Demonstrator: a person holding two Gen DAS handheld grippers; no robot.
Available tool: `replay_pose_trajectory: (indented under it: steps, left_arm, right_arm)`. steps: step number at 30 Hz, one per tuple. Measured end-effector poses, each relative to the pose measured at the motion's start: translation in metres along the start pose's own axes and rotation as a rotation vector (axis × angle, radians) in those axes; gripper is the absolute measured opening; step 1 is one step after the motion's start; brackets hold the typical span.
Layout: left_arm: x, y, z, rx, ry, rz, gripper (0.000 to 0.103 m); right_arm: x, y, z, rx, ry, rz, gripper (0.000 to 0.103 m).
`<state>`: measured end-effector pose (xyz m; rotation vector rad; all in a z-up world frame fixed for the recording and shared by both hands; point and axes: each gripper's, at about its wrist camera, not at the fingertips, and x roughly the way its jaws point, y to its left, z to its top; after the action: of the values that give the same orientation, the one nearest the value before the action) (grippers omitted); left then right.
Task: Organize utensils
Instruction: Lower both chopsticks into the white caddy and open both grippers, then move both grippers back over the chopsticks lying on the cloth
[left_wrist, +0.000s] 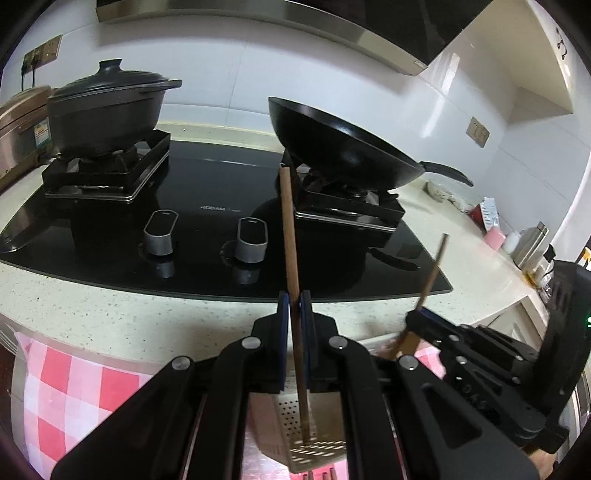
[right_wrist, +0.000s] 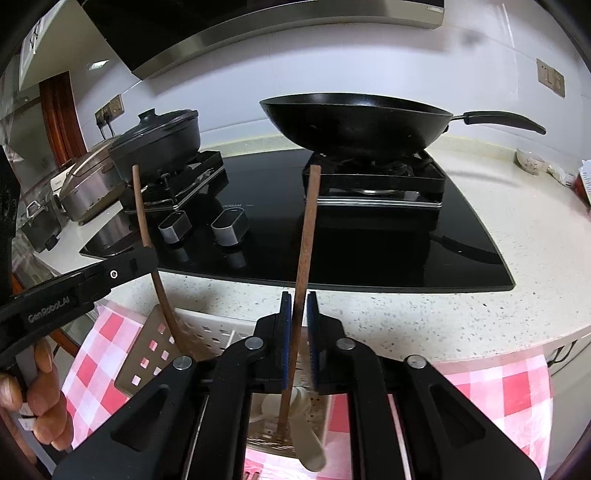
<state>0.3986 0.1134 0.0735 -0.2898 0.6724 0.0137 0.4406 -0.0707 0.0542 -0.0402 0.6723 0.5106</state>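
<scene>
My left gripper (left_wrist: 294, 301) is shut on the brown wooden handle of a slotted metal spatula (left_wrist: 290, 236), held upright; its perforated blade (left_wrist: 314, 448) hangs below the fingers. The same spatula shows at the left of the right wrist view (right_wrist: 147, 343). My right gripper (right_wrist: 298, 302) is shut on the wooden handle of a second metal spatula (right_wrist: 306, 229), also upright, its blade (right_wrist: 273, 439) low beside a white utensil (right_wrist: 308, 432). The right gripper and its handle (left_wrist: 430, 275) show at the right of the left wrist view.
A black glass hob (left_wrist: 207, 206) lies ahead with a lidded pot (left_wrist: 107, 107) on the left burner and a wok (right_wrist: 354, 122) on the right one. A white slotted basket (right_wrist: 218, 328) and red-checked cloth (right_wrist: 495, 391) sit below the counter edge.
</scene>
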Motion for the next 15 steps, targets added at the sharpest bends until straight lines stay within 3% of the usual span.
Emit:
replay_pose_trajectory:
  steps: [2, 3, 4, 7, 15]
  left_arm:
    - [0.001, 0.002, 0.0, -0.001, 0.006, 0.009, 0.007]
    - [0.003, 0.003, -0.001, 0.004, 0.013, 0.011, 0.009]
    - [0.003, 0.003, -0.001, 0.006, 0.015, 0.016, 0.018]
    - [0.0, 0.006, -0.003, 0.002, 0.008, 0.031, 0.038]
    - [-0.053, 0.022, -0.028, -0.026, -0.055, 0.046, 0.046]
  right_arm:
    - [-0.004, -0.002, 0.0, 0.004, -0.009, -0.005, 0.032]
    - [-0.007, -0.003, 0.0, 0.004, -0.016, -0.005, 0.052]
    - [-0.011, -0.003, 0.0, 0.0, -0.027, -0.007, 0.058]
    - [-0.023, -0.006, -0.001, -0.004, -0.045, -0.022, 0.058]
    - [-0.08, -0.036, -0.033, 0.043, -0.095, -0.093, 0.065]
